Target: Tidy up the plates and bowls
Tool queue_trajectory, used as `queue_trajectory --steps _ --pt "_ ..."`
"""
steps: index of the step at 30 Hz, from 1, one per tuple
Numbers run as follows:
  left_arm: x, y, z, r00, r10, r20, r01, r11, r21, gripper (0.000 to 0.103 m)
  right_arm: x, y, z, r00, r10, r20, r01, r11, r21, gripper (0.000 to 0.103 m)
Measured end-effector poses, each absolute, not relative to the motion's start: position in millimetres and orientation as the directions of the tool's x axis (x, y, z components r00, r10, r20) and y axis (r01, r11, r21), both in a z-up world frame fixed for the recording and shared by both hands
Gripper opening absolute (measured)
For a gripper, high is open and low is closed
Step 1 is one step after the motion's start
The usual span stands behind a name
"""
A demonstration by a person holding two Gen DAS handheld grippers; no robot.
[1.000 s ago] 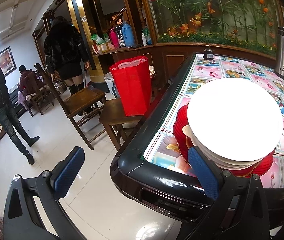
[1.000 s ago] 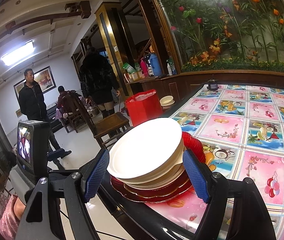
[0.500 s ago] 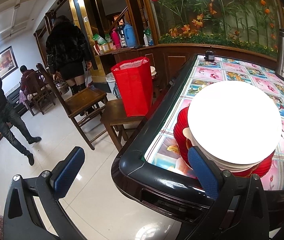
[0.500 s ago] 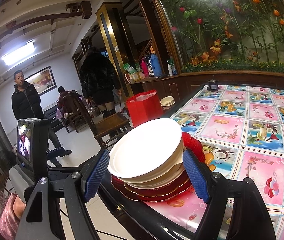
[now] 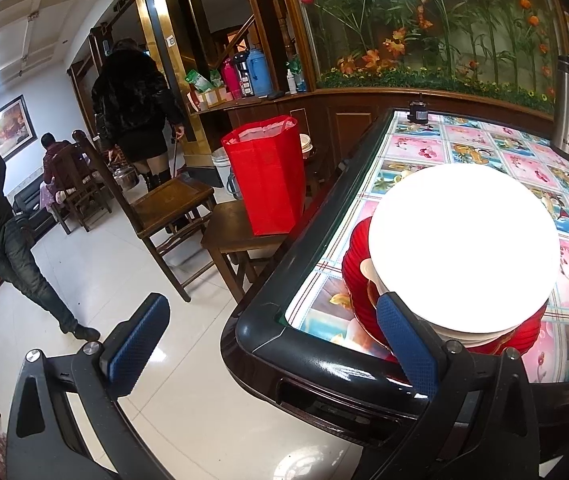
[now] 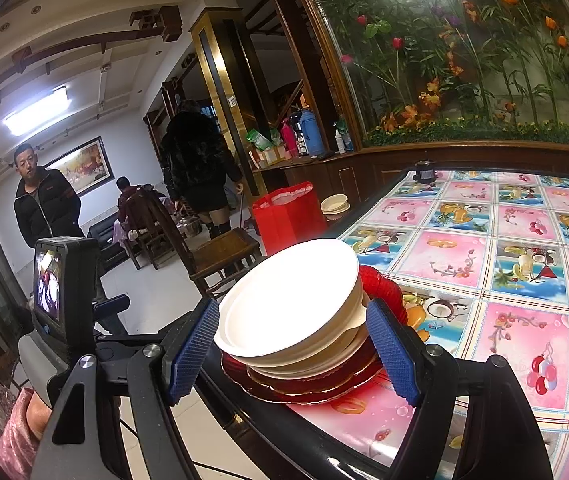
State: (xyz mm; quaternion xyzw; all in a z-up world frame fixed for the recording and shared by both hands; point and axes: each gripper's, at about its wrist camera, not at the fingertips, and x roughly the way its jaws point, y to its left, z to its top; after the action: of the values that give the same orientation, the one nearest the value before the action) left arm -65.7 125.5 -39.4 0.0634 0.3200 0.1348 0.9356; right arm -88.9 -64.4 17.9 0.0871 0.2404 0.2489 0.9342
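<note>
A stack of white bowls (image 5: 460, 240) rests on red plates (image 5: 354, 276) at the near corner of the table (image 5: 304, 344). My left gripper (image 5: 272, 300) is open; the floor and the table's corner show between its blue pads, and its right pad (image 5: 404, 340) is in front of the stack. In the right wrist view the white bowls (image 6: 288, 300) on the red plates (image 6: 308, 388) lie between the blue pads of my right gripper (image 6: 292, 308). Its jaws stand wide on either side of the stack, and I see no pad pressing on it.
A red bag (image 5: 264, 180) stands on a wooden stool (image 5: 236, 236) beside the table, with a wooden chair (image 5: 168, 200) further left. A steel flask (image 5: 568, 112) stands at the far right of the table. Three people are on the tiled floor at left.
Both grippers and the stack have kept still. The person in the black jacket has walked a little further left in the left wrist view.
</note>
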Motion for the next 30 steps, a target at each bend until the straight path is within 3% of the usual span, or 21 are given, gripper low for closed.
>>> queue_trajectory --steps 30 --pt "-68 127 -40 0.762 0.332 -0.556 -0.24 0.942 0.234 0.103 -89 -52 19 0.747 0.53 -0.402 -0.455 0.848 0.272 0.078"
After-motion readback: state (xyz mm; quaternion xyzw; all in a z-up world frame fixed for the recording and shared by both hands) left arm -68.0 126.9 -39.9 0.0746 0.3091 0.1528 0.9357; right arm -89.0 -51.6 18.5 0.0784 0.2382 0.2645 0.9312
